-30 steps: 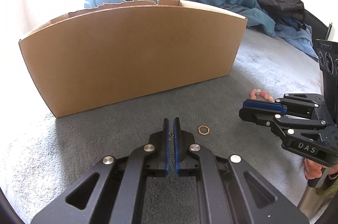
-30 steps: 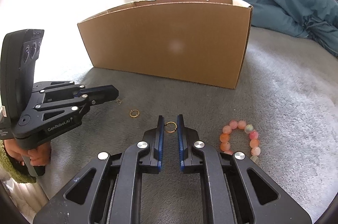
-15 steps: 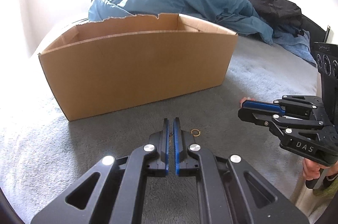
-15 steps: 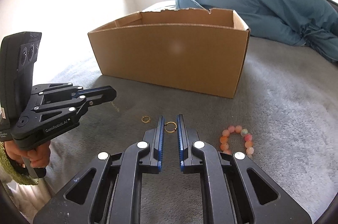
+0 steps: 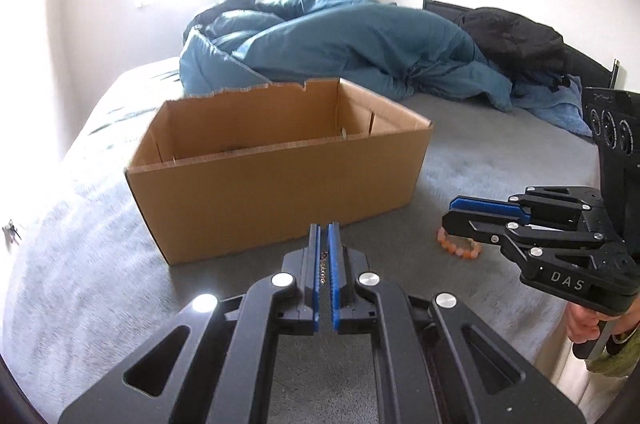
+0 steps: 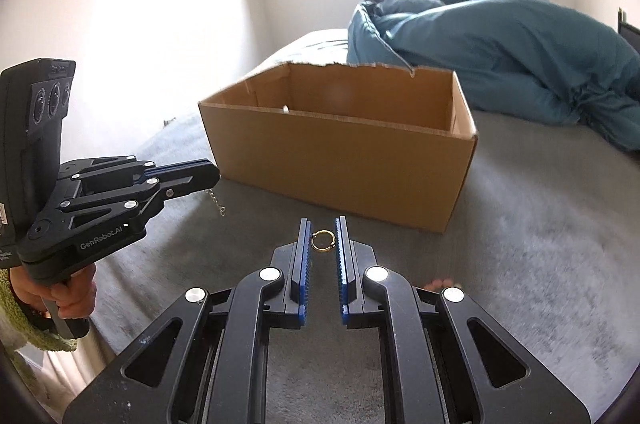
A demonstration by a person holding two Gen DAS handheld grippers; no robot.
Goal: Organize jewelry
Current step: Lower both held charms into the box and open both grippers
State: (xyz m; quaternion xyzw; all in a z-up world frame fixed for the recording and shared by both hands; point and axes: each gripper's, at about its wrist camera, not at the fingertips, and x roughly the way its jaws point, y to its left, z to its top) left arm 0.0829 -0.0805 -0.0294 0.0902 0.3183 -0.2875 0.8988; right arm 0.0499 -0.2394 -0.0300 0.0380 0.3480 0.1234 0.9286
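Grey bed (image 5: 480,159), open cardboard box (image 5: 280,199) at 12 o'clock, blue duvet (image 5: 352,43) behind. Left gripper (image 5: 324,252) clamps a chain (image 6: 214,201); right gripper (image 6: 323,244) pinches a gold ring (image 6: 322,240).

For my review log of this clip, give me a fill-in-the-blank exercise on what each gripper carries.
1. The right gripper holds a small gold ____.
2. A thin ____ hangs from the left gripper.
3. The cardboard box stands on a grey ____.
4. The pink bead bracelet lies ____ the box.

Missing: ring; chain; bed; outside
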